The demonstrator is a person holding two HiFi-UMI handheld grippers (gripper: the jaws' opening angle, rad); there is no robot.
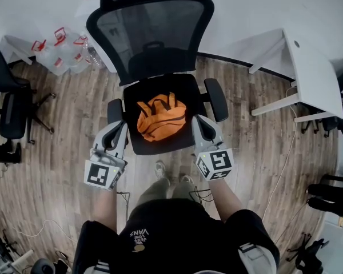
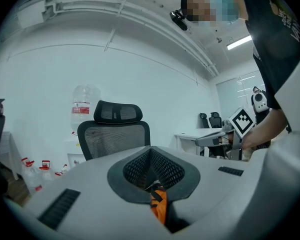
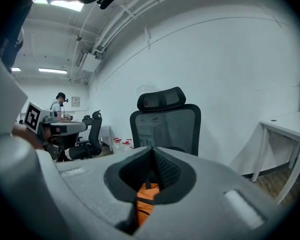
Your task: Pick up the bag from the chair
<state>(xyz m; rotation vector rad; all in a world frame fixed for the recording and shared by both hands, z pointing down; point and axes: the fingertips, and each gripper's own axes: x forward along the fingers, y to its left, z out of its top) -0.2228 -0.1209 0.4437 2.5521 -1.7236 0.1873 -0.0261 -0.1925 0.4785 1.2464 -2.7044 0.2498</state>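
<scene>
Both claws together, empty: left claw [image 1: 118, 131], right claw [image 1: 199, 124]. Bag [image 1: 161, 117] on chair [image 1: 154, 144] seat, just ahead, between my claws. My plan: part claws before contact, go for handles [image 1: 163, 100] on far side, pinch strap not seat, lift straight up.

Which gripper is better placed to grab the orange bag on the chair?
Right, narrowly: the right gripper sits closer to the orange fabric bag than the left gripper. Both have shut jaws and must open first.
</scene>
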